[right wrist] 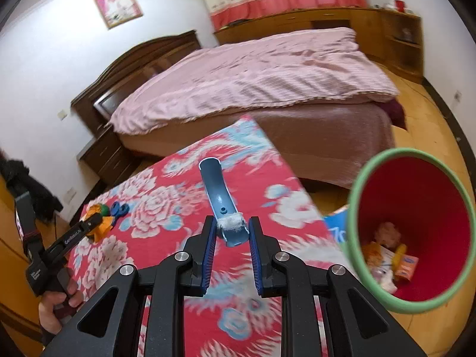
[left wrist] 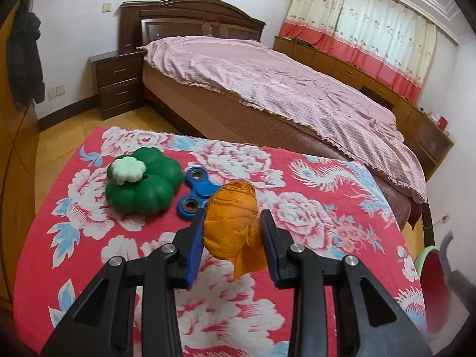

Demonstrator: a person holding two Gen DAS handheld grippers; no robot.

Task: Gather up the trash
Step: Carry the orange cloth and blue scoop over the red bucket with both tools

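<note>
Left wrist view shows the big pink-covered bed at the far side, and nearer, the bench under its red flowered cloth. On the cloth to the far left sits a green clover-shaped toy, with a blue fidget spinner just beside it. The left claw is narrowed onto a crumpled orange wrapper, held clear above the cloth.

From the right wrist view, the red bin with a green rim stands off the bench's right edge, already holding some scraps. The right claw is clamped on a grey-blue curved plastic piece with white fluff at the gripped end; that piece sticks out forward over the cloth.

The step in hand looks to be carrying both bits of trash to the bin. To do it well, I'd keep both grips firm and bring each claw right over the bin's mouth before letting go, one at a time so they don't knock together. The long plastic piece should go in tip-first, so it doesn't catch the rim. The wrapper is light and may cling to a pad.
</note>
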